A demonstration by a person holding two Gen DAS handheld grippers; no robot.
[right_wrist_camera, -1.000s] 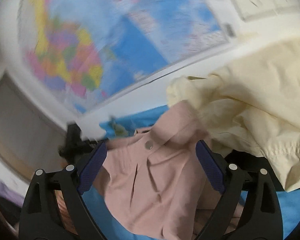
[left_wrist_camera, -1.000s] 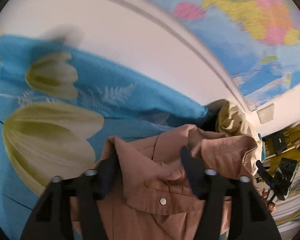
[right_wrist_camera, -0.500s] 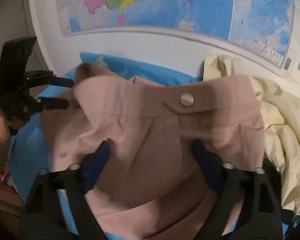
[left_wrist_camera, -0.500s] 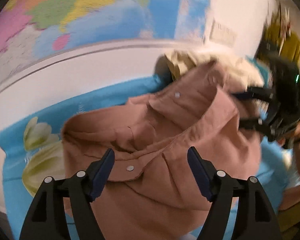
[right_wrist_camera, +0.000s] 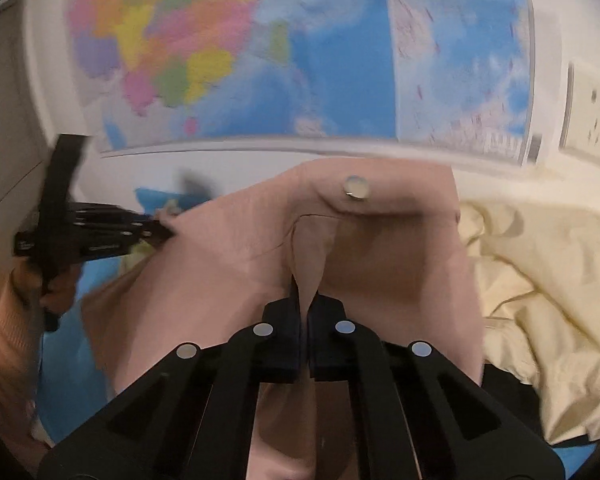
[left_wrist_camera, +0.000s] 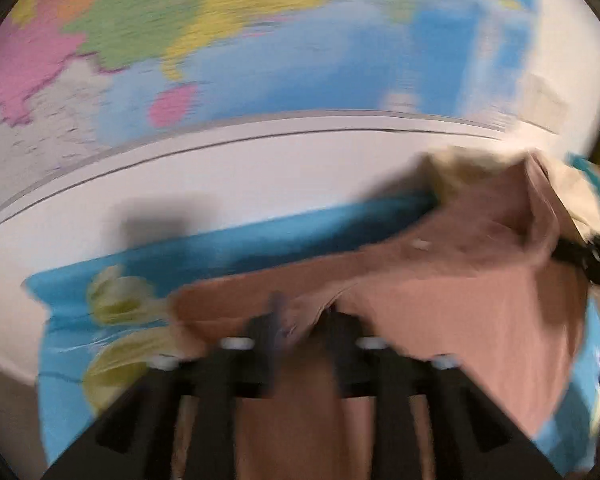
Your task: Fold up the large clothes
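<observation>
A large pink snap-button garment (right_wrist_camera: 240, 264) is stretched between both grippers, above a blue flowered sheet (left_wrist_camera: 260, 240). My right gripper (right_wrist_camera: 304, 312) is shut on a pinched fold of the pink fabric below a silver snap (right_wrist_camera: 356, 188). My left gripper (left_wrist_camera: 300, 320) is shut on another edge of the same garment (left_wrist_camera: 460, 304); this view is blurred by motion. The left gripper also shows at the left of the right wrist view (right_wrist_camera: 156, 232), clamped on the garment's far corner.
A cream garment (right_wrist_camera: 540, 300) lies heaped at the right, also seen in the left wrist view (left_wrist_camera: 480, 168). A world map (right_wrist_camera: 300, 60) hangs on the white wall behind. A wall socket (right_wrist_camera: 592, 116) is at far right.
Both grippers were open around the pink garment and have closed on its fabric. The garment is now lifted and pulled wide between them.
</observation>
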